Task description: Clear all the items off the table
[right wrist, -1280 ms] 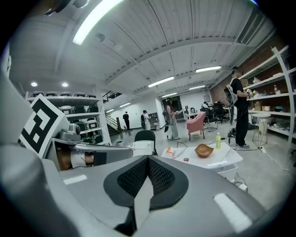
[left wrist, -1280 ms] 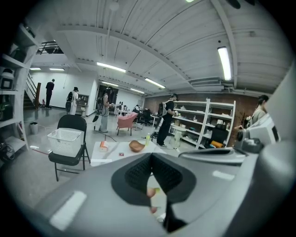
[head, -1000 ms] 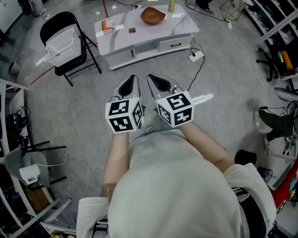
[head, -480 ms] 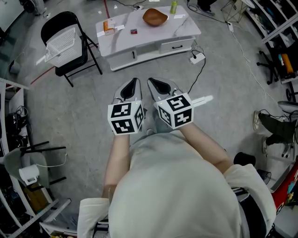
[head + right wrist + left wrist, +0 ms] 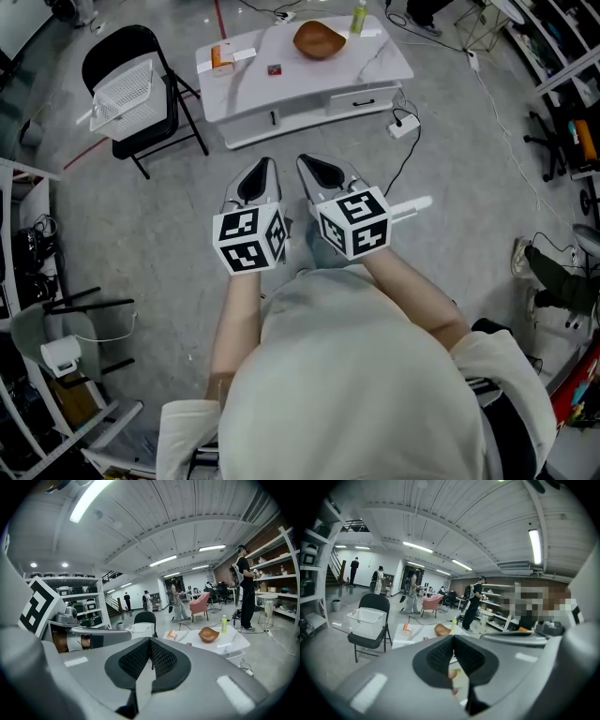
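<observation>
Grey and empty, holding left gripper (image 5: 266, 165) and right gripper (image 5: 306, 162) pinched shut, side by side, facing the long left-to-right edge of the table (image 5: 281, 89) across open floor (image 5: 141, 216).

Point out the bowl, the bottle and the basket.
bowl (image 5: 319, 39): head view, middle of its hollow.
bottle (image 5: 359, 18): head view, its green body.
basket (image 5: 120, 92): head view, its inner mesh.

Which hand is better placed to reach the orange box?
Left, slightly: left hand-held gripper is nearer the orange box than the right hand-held gripper; both shut, short of the table.
</observation>
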`<state>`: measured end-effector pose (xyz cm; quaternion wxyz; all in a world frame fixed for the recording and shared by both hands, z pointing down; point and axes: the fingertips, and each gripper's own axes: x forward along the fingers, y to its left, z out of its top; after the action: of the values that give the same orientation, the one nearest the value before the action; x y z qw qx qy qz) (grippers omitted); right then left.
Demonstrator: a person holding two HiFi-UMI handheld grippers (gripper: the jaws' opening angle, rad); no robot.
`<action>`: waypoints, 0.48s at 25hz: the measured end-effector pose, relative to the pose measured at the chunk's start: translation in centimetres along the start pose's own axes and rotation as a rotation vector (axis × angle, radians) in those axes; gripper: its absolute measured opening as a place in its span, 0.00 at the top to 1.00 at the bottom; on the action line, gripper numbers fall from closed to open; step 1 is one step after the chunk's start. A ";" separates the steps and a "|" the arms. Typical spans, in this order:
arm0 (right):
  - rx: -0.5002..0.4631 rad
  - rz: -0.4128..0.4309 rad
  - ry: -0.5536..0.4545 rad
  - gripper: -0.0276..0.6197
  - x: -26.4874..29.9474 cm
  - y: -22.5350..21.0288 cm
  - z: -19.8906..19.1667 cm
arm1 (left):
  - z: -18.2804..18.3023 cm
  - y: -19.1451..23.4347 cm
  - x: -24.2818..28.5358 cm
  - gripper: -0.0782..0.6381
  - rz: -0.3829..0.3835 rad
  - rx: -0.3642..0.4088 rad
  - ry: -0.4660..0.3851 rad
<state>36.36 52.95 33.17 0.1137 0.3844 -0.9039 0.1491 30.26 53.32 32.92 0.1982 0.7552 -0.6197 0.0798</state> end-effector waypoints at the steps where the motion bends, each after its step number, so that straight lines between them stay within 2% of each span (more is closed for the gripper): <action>1: 0.000 0.004 0.002 0.96 0.5 -0.4 0.2 | 0.2 0.3 0.6 0.88 0.005 -0.003 -0.001; 12: -0.010 0.030 0.039 0.96 6.7 -4.6 2.3 | 2.7 2.6 7.3 0.88 0.036 -0.013 0.014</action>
<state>34.96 44.65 33.99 0.1309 0.3672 -0.9080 0.1536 29.01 45.30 33.69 0.2061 0.7422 -0.6321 0.0845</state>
